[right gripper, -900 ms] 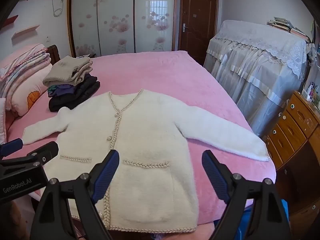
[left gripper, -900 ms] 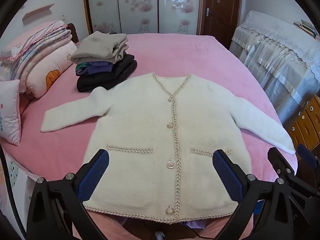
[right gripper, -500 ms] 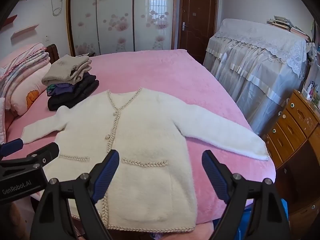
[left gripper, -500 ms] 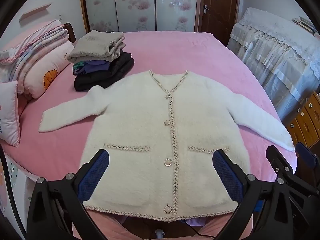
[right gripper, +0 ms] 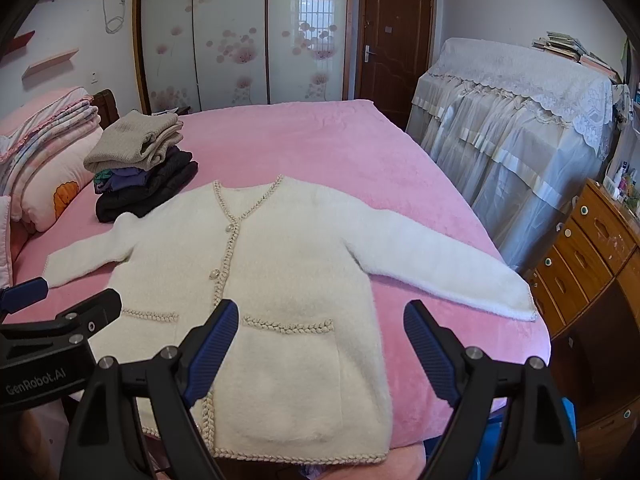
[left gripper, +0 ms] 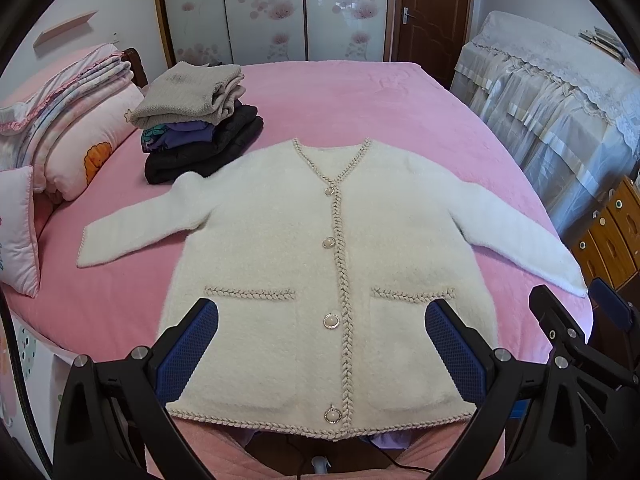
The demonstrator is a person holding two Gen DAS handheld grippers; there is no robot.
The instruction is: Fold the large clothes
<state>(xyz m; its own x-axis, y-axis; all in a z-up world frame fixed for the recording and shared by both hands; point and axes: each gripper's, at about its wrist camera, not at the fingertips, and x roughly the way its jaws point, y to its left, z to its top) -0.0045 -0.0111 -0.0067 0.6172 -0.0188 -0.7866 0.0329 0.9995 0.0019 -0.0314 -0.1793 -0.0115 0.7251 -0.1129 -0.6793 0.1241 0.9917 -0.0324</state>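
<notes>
Cardigan: the cream buttoned cardigan (left gripper: 320, 264) lies face up and flat across the middle of the frame, hem toward the cameras, both sleeves spread out to the sides; no fold shows in it yet.
Progress: spreading looks finished; by my reading every fold of this garment is left to do, sleeves likely first.
Bed: a pink bedspread (left gripper: 360, 100) fills the centre of both views and carries the cardigan.
Covered furniture: something under a lace-edged white cloth (right gripper: 520, 120) stands at the right; what it is I cannot tell.
Wardrobe: flower-patterned sliding doors (right gripper: 240, 40) fill the upper centre, a brown door beside them.
Folded pile: a stack of folded clothes (left gripper: 196, 128) sits at upper left, just beyond the cardigan's shoulder.
Left gripper (left gripper: 320, 344): jaws wide apart, holding nothing, low over the hem.
Right gripper (right gripper: 320, 344): jaws wide apart, empty, over the pocket.
</notes>
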